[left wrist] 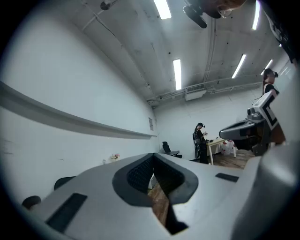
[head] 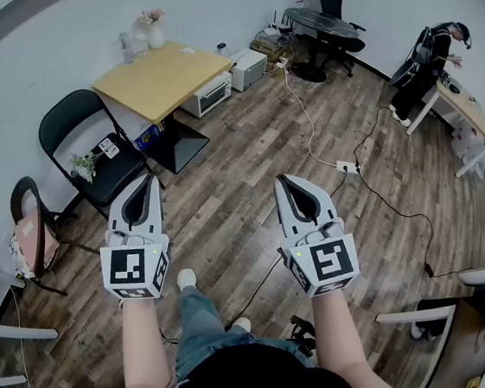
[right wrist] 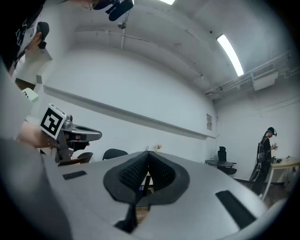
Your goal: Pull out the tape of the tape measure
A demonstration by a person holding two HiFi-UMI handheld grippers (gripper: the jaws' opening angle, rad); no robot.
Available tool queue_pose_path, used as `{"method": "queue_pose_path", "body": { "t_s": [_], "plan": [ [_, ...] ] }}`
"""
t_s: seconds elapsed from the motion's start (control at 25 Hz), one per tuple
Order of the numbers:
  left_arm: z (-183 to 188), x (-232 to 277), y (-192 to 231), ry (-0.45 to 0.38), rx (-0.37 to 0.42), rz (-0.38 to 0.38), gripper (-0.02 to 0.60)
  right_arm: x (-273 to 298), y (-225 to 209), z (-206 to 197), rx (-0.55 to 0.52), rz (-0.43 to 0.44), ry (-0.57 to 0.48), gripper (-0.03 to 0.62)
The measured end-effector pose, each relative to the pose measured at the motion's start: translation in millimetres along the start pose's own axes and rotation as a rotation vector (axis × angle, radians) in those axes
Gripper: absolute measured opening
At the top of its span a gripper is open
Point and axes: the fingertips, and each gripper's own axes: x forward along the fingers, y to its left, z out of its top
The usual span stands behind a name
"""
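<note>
No tape measure shows in any view. In the head view my left gripper [head: 151, 180] and right gripper [head: 281, 178] are held side by side above the wooden floor, both pointing away from me. Each is shut, with nothing between its jaws. In the left gripper view the jaws of the left gripper [left wrist: 153, 154] meet at the tip, and the right gripper [left wrist: 243, 131] shows at the right edge. In the right gripper view the right gripper [right wrist: 147, 153] is shut too, with the left gripper [right wrist: 79, 135] at the left.
A light wooden table [head: 155, 77] stands ahead by the wall, with a black folding chair [head: 88, 137] to its left and a toaster oven [head: 208, 94] on the floor beside it. A cable and power strip [head: 344, 167] cross the floor. A person [head: 435, 54] stands at a desk far right.
</note>
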Motion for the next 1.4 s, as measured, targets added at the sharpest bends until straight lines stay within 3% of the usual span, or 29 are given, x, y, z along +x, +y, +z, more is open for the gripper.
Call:
{"method": "queue_pose_path", "body": {
  "t_s": [0.36,0.56,0.6,0.64,0.68,0.76,0.92,1.08,1.4],
  "plan": [
    [-7.5,0.0,20.7,-0.001,-0.003,-0.005,0.011,17.0,16.9,0.7,-0.001,-0.008,0.004,0.015],
    [-20.8,15.3,38.6,0.025,-0.038,0.004,0.012,40.9,17.0,-5.1,0.077,0.012,0.01,0.019],
    [-23.0,20.1,42.5,0.032,-0.039,0.001,0.039,48.1,16.4,-6.6,0.091,0.016,0.02,0.06],
    [-25.3,25.7,46.3,0.04,-0.04,-0.008,0.122,56.1,15.7,-7.8,0.106,0.021,0.029,0.165],
    [-27.5,32.0,50.7,0.046,-0.042,-0.016,0.194,64.8,14.5,-8.5,0.121,0.021,0.035,0.224],
    [-31.4,45.2,63.3,0.051,-0.04,-0.017,0.273,83.6,10.1,-8.4,0.138,-0.002,0.036,0.297],
    [-38.0,70.9,91.1,0.04,-0.06,-0.016,0.394,119.4,6.7,-8.7,0.155,-0.027,0.039,0.327],
    [-49.5,102.8,122.3,0.063,-0.11,-0.035,0.403,160.7,12.7,-2.5,0.235,0.027,0.019,0.323],
    [-69.6,169.8,192.6,0.044,-0.13,-0.082,0.402,253.2,7.5,-7.7,0.181,-0.07,0.035,0.322]
  ]
}}
